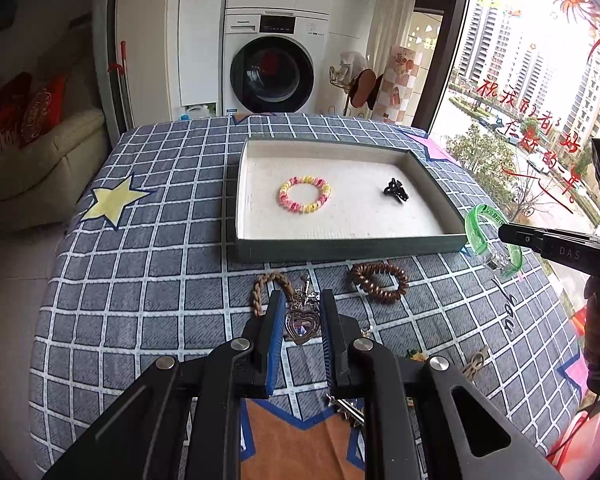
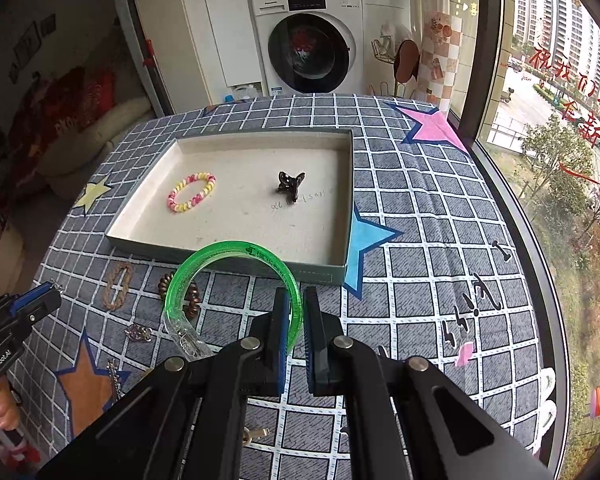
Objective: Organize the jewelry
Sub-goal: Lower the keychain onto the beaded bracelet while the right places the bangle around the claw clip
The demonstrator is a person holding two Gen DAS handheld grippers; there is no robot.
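Your right gripper (image 2: 296, 316) pinches the green bangle (image 2: 236, 280) by its stiff, slippery rim; your left gripper (image 1: 302, 312) straddles the heart pendant (image 1: 302, 324), fingers part-open.

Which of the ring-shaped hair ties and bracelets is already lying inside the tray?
The pink and yellow coil hair tie, in the tray. The brown coil tie and braided loop lie on the cloth; the green bracelet is held.

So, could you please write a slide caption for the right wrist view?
Right hand-held gripper holds a green bracelet before the tray.
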